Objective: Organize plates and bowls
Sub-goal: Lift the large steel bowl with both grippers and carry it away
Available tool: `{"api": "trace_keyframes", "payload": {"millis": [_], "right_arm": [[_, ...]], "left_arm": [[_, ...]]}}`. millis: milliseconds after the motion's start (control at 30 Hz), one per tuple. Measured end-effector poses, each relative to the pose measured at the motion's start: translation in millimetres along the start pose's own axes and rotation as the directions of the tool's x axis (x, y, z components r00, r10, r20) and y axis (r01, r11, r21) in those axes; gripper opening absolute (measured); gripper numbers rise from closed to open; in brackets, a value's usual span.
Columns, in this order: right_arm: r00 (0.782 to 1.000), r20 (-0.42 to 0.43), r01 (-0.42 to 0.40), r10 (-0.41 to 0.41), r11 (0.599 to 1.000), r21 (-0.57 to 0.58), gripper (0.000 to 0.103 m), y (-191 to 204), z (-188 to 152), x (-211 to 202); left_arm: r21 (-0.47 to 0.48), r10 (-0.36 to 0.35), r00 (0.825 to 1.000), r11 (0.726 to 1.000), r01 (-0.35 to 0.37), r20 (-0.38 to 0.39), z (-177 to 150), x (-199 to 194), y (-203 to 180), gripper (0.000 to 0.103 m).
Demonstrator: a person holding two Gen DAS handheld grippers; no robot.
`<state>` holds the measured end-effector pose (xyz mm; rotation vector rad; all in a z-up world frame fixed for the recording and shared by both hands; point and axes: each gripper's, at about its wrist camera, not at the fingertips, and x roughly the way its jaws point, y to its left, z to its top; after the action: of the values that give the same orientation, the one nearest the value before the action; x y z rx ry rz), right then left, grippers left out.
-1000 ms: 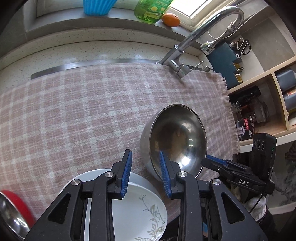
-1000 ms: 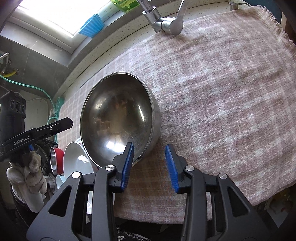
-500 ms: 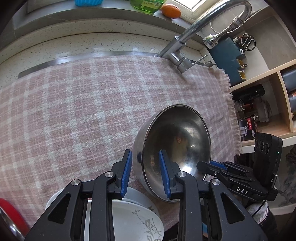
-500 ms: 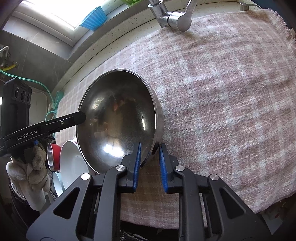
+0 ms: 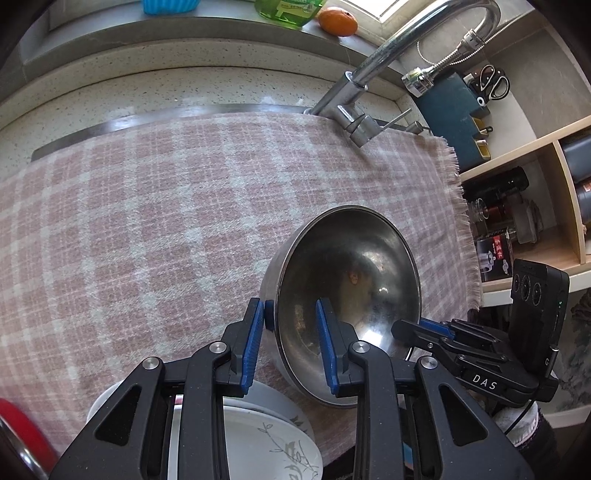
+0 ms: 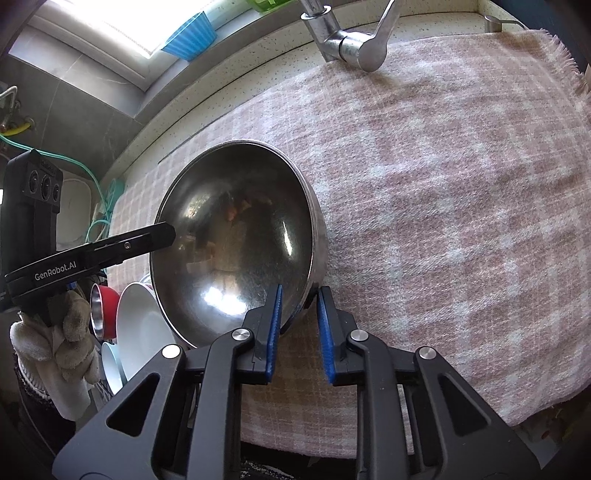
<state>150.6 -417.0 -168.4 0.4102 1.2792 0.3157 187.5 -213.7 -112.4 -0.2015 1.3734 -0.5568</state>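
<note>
A large steel bowl (image 5: 351,280) is tilted up off the pink checked cloth (image 5: 147,229), its inside facing the left wrist camera. My right gripper (image 6: 299,325) is shut on its near rim and holds it; the bowl fills the middle of the right wrist view (image 6: 236,236). My left gripper (image 5: 290,343) straddles the opposite rim, jaws still apart, one finger outside the wall and one inside. A white plate with a leaf pattern (image 5: 266,443) lies below the left gripper. White bowls (image 6: 136,325) and a red bowl (image 6: 101,310) stand at lower left in the right wrist view.
A chrome tap (image 5: 369,92) stands at the back of the cloth. A green bottle (image 5: 288,11), an orange (image 5: 338,21) and a blue cup (image 5: 170,5) sit on the sill. A wooden shelf with jars (image 5: 517,221) is to the right. A red bowl edge (image 5: 14,428) shows lower left.
The right gripper has closed on the bowl's rim and tipped the bowl up off the cloth. The left gripper has moved to straddle the opposite rim.
</note>
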Motion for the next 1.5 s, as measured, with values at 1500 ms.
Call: {"api": "trace_keyframes", "payload": {"millis": [1500], "right_arm": [[0.998,-0.053,-0.004,-0.013,0.951,-0.309,0.02,165.5,83.1,89.8]], "left_arm": [[-0.285,0.106,0.986,0.956,-0.066,0.127,-17.6,-70.2,141.9,0.026]]}}
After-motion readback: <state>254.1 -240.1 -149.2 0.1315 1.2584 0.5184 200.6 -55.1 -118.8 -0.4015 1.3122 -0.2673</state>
